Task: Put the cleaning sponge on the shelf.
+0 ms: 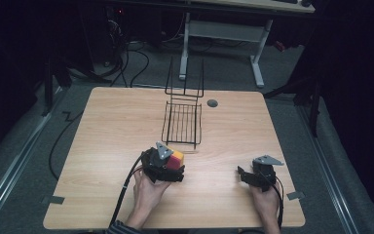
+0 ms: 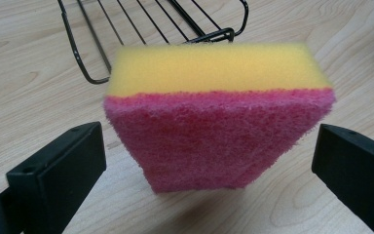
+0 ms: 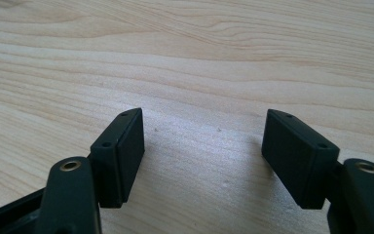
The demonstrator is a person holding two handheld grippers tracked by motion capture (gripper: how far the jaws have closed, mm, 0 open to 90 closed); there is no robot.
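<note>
Spread wide on both tools, the fingers pinch nothing: the left gripper [image 2: 209,161] has its black jaws standing apart on either side of the sponge without touching it, and the right gripper [image 3: 204,156] hangs open over bare wood near the tabletop's front right corner. Going from largest down, the tabletop [image 1: 102,126] is a pale wood slab; a black wire rack [image 1: 182,122] lies at its middle toward the far edge; the sponge [image 2: 219,122] sits just in front of the rack's near end, standing on edge, its yellow foam layer toward the rack and its pink scouring layer facing the left gripper. I judge the sponge very light, soft and springy, not fragile, and the rough pink face should grip well. It will squash under the jaws, so closing across the two broad end faces, low on the pink layer, looks the surest hold
</note>
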